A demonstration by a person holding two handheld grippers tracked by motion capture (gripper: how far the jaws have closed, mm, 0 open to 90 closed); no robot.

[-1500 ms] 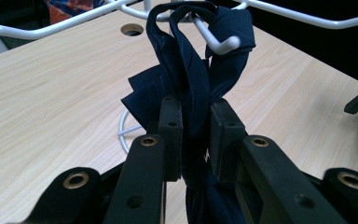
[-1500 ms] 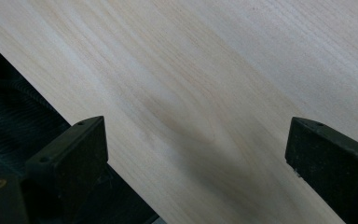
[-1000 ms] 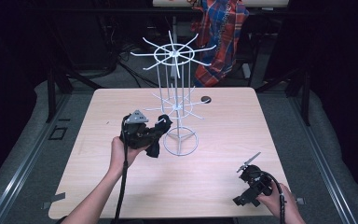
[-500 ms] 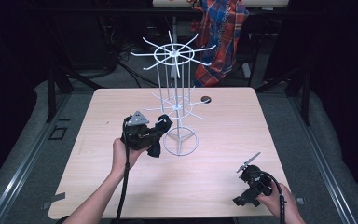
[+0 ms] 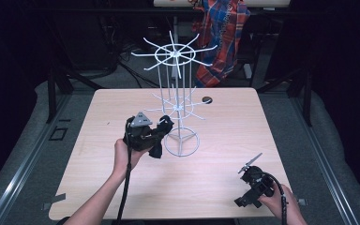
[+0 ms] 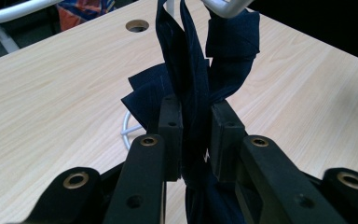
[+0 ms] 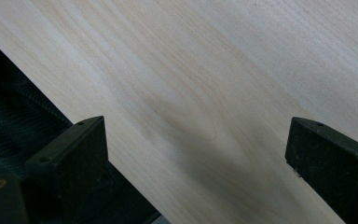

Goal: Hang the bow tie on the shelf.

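Dark cloth [image 6: 191,84], clamped in the left gripper [image 5: 161,133], drapes over a lower arm of the white wire rack [image 5: 176,108] mid-hanging; release likely comes next, while the right gripper [image 5: 249,165] rests open near the worktop [image 5: 225,122] edge

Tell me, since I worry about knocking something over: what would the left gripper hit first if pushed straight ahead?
Probably the white wire rack: the left gripper, shut on the dark cloth, points at it, though depth is unclear.

Bright tabletop, dark surroundings, soft focus
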